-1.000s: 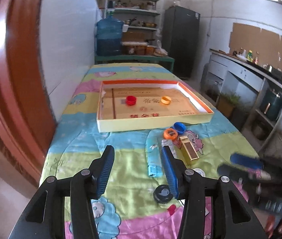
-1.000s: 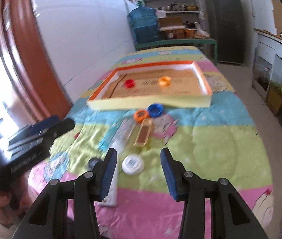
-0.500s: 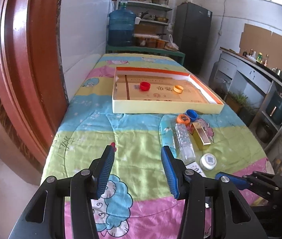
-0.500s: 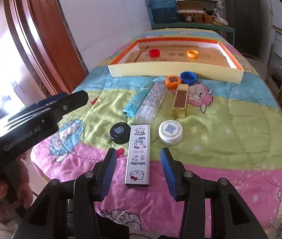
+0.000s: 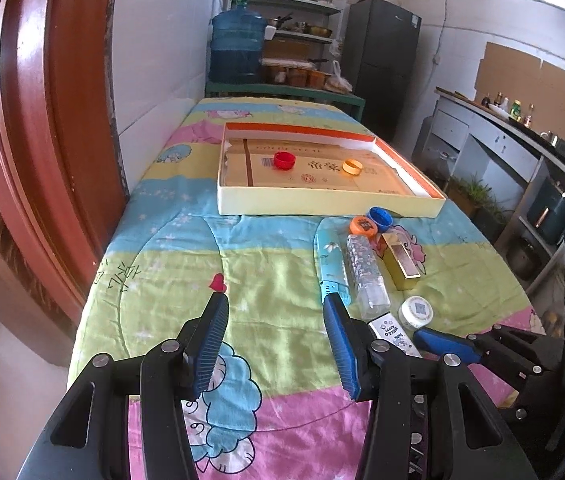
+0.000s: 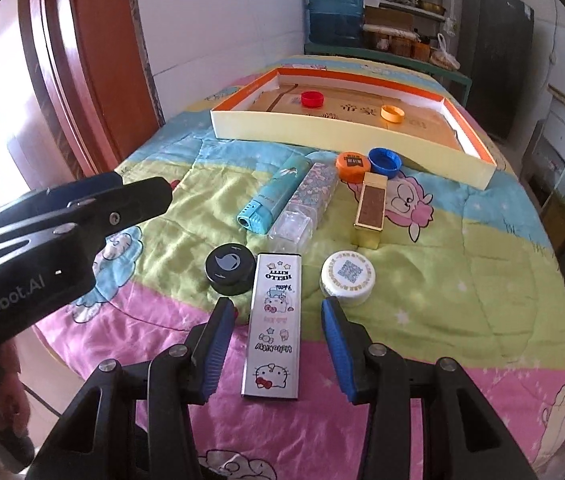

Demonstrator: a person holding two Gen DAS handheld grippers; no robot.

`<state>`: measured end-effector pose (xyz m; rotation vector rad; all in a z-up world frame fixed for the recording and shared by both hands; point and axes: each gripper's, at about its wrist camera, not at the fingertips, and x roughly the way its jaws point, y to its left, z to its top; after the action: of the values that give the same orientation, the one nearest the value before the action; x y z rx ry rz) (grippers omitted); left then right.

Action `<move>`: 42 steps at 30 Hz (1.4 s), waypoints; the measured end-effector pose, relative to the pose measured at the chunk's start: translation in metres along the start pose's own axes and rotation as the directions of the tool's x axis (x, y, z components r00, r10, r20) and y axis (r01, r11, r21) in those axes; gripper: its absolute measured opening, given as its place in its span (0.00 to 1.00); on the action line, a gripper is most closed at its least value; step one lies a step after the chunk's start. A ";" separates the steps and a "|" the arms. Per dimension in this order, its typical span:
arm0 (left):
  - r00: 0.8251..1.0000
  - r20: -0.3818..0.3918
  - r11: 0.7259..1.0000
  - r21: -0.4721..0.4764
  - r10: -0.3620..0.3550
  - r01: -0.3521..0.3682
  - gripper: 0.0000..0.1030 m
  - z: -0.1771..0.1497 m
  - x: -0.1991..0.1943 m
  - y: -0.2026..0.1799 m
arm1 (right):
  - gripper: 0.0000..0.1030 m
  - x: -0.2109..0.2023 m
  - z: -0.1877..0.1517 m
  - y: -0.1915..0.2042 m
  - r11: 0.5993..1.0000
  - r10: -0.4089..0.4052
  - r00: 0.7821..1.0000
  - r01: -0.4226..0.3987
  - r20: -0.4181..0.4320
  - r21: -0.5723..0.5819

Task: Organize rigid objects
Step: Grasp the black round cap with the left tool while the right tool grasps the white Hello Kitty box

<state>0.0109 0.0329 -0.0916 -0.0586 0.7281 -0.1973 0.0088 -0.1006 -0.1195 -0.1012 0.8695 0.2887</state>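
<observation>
Two grippers: right gripper (image 6: 278, 340) jaws apart, straddling the near end of the tin (image 6: 275, 324), not clamped; left gripper (image 5: 274, 340) jaws apart, holding nothing, above bare quilt to the left of the items.
Tin: long flat cartoon-printed case, lying flat near the quilt's front edge, between the black lid (image 6: 229, 268) and the white jar (image 6: 348, 278).
Handling, tin: probably light, stiff and smooth-skinned; likely to slip unless the pads close squarely on its long sides near the middle.
Other loose items: teal tube (image 6: 272, 196) and clear bottle (image 6: 304, 210) side by side and touching; gold box (image 6: 370, 210) just right of them; orange cap (image 6: 352, 166) and blue cap (image 6: 384, 162) close to the tray wall.
Handling, bottle: hard clear plastic by its look, may roll; best taken across its width.
Tray (image 6: 322, 130): shallow cardboard box with orange inner walls, well beyond the loose items; holds a red cap (image 6: 312, 99) and a yellow ring (image 6: 392, 113), well apart.
Surface: soft patterned quilt (image 6: 462, 280) over a table; it wrinkles and gives, so flat items sit low in it.
Room: kitchen-like; wooden door at left, water jug (image 5: 238, 50), shelves and dark fridge (image 5: 386, 64) at the far end.
</observation>
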 end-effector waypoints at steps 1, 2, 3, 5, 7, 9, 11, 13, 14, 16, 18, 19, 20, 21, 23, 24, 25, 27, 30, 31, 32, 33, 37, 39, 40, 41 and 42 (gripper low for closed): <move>1.000 -0.001 1.000 0.001 -0.003 0.003 0.54 0.000 0.001 0.000 | 0.44 0.000 0.000 0.001 1.000 -0.006 1.000 0.006 0.000 -0.007; 1.000 -0.001 1.000 0.003 -0.005 0.005 0.54 0.000 0.001 0.000 | 0.43 0.000 0.000 0.001 1.000 -0.008 1.000 0.008 0.000 -0.012; 1.000 -0.001 1.000 0.006 -0.003 0.003 0.55 0.000 0.001 -0.001 | 0.41 0.000 -0.001 0.001 1.000 -0.011 1.000 0.011 0.001 -0.017; 1.000 -0.004 1.000 0.018 0.001 -0.001 0.55 0.000 0.002 -0.003 | 0.32 -0.001 -0.002 0.000 1.000 -0.015 1.000 0.015 0.003 -0.018; 1.000 -0.009 1.000 0.029 0.000 0.001 0.55 -0.001 0.004 -0.006 | 0.26 -0.003 -0.003 -0.002 1.000 0.000 1.000 0.000 0.004 -0.011; 1.000 -0.014 0.999 0.038 -0.014 0.014 0.56 -0.002 0.005 -0.008 | 0.26 -0.006 -0.005 -0.006 1.000 0.013 1.000 -0.013 0.005 -0.001; 0.999 -0.018 0.998 0.048 -0.029 0.030 0.56 -0.002 0.006 -0.011 | 0.26 -0.010 -0.008 -0.010 1.000 0.025 1.000 -0.026 0.009 0.009; 0.998 -0.025 0.997 0.056 -0.051 0.053 0.56 -0.004 0.006 -0.014 | 0.26 -0.018 -0.011 -0.014 0.999 0.035 0.999 -0.035 0.022 0.022; 0.997 -0.030 0.996 0.061 -0.067 0.069 0.56 -0.005 0.007 -0.016 | 0.26 -0.021 -0.012 -0.017 0.999 0.035 0.999 -0.036 0.029 0.028; 0.994 -0.045 0.992 0.072 -0.096 0.099 0.56 -0.007 0.009 -0.019 | 0.26 -0.029 -0.014 -0.021 0.999 0.026 0.999 -0.028 0.048 0.036; 0.991 -0.069 0.988 0.088 -0.119 0.125 0.56 -0.010 0.013 -0.025 | 0.26 -0.035 -0.016 -0.027 0.999 0.011 0.998 -0.014 0.066 0.048; 0.989 -0.078 0.987 0.094 -0.124 0.131 0.56 -0.012 0.016 -0.028 | 0.26 -0.037 -0.016 -0.029 0.998 0.004 0.997 -0.007 0.071 0.055; 0.988 -0.092 0.985 0.103 -0.128 0.137 0.56 -0.013 0.019 -0.031 | 0.26 -0.039 -0.017 -0.032 0.998 -0.004 0.997 0.000 0.075 0.061; 0.987 -0.100 0.984 0.110 -0.128 0.139 0.56 -0.014 0.021 -0.034 | 0.26 -0.041 -0.017 -0.035 0.998 -0.011 0.997 0.005 0.079 0.069; 0.985 -0.118 0.982 0.125 -0.126 0.140 0.56 -0.016 0.028 -0.039 | 0.26 -0.043 -0.019 -0.040 0.996 -0.017 0.996 0.009 0.084 0.085; 0.985 -0.122 0.982 0.130 -0.124 0.140 0.56 -0.017 0.030 -0.041 | 0.26 -0.044 -0.019 -0.043 0.996 -0.019 0.996 0.011 0.086 0.091; 0.984 -0.127 0.981 0.134 -0.123 0.140 0.56 -0.017 0.033 -0.042 | 0.26 -0.044 -0.019 -0.044 0.995 -0.021 0.996 0.012 0.087 0.095; 0.983 -0.142 0.981 0.135 -0.120 0.139 0.56 -0.017 0.040 -0.043 | 0.26 -0.045 -0.021 -0.048 0.994 -0.024 0.996 0.015 0.087 0.107; 0.983 -0.151 0.983 0.132 -0.109 0.129 0.56 -0.017 0.048 -0.044 | 0.26 -0.045 -0.022 -0.052 0.993 -0.026 0.996 0.016 0.086 0.120; 0.983 -0.147 0.983 0.130 -0.107 0.127 0.56 -0.017 0.048 -0.044 | 0.26 -0.045 -0.022 -0.052 0.992 -0.027 0.996 0.016 0.087 0.123; 0.983 -0.147 0.984 0.125 -0.110 0.128 0.56 -0.017 0.048 -0.043 | 0.26 -0.045 -0.023 -0.053 0.992 -0.027 0.996 0.016 0.087 0.125; 0.983 -0.146 0.984 0.121 -0.111 0.129 0.56 -0.018 0.048 -0.043 | 0.26 -0.044 -0.023 -0.054 0.992 -0.027 0.996 0.016 0.087 0.127; 0.986 -0.137 0.988 0.105 -0.096 0.111 0.39 -0.020 0.044 -0.037 | 0.26 -0.042 -0.023 -0.053 0.992 -0.021 0.996 0.010 0.084 0.127; 0.988 -0.132 0.990 0.105 -0.082 0.096 0.31 -0.020 0.043 -0.034 | 0.26 -0.041 -0.023 -0.053 0.992 -0.017 0.996 0.006 0.083 0.127; 0.988 -0.132 0.990 0.102 -0.085 0.099 0.29 -0.020 0.042 -0.033 | 0.26 -0.041 -0.024 -0.053 0.992 -0.016 0.996 0.005 0.082 0.128; 0.987 -0.132 0.990 0.094 -0.093 0.106 0.29 -0.020 0.042 -0.031 | 0.26 -0.041 -0.024 -0.053 0.992 -0.014 0.997 0.004 0.082 0.129; 0.987 -0.133 0.990 0.089 -0.096 0.108 0.29 -0.020 0.041 -0.030 | 0.26 -0.040 -0.024 -0.054 0.991 -0.013 0.997 0.003 0.081 0.131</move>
<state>0.0224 -0.0048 -0.1300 0.0084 0.8433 -0.3358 -0.0176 -0.1652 -0.1052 0.0286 0.8039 0.2264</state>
